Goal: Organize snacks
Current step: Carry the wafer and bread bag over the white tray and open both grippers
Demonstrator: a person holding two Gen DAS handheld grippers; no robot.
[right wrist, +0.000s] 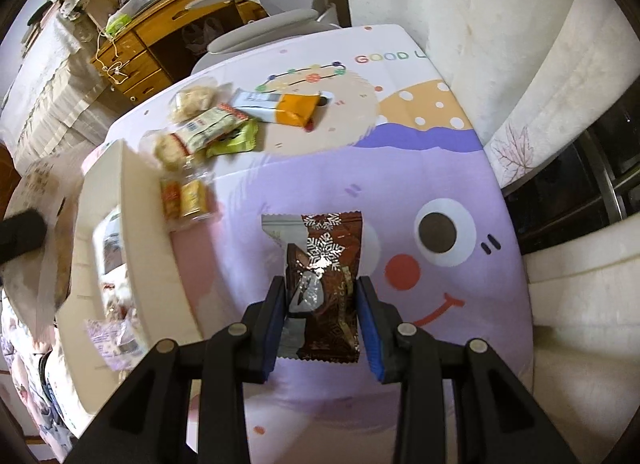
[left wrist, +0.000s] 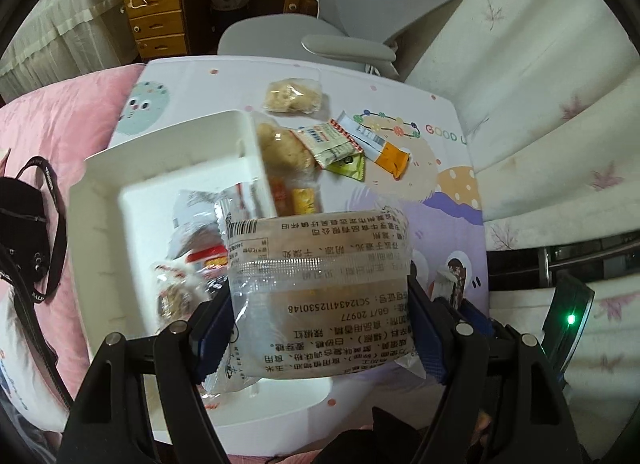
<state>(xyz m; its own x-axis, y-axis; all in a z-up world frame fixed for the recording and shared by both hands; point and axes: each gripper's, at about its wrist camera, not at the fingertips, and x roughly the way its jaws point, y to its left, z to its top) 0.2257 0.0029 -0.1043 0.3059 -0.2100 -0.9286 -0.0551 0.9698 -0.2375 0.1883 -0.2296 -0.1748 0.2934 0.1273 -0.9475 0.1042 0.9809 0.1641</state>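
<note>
The left tongs (left wrist: 320, 328) were clenched on a clear plastic packet with a beige printed label (left wrist: 320, 288), holding it above the right edge of the white rectangular plastic tray (left wrist: 104, 183), which already had several wrapped snacks inside. The right tongs (right wrist: 322, 320) gripped a dark brown foil packet with white snowflakes (right wrist: 326, 284) over the purple cartoon-printed table (right wrist: 280, 167). At about eleven o'clock from this brown packet, a loose group of snacks lay on the table, among them an orange and white wrapper (right wrist: 280, 105) and a green triangular packet (right wrist: 234, 141).
</note>
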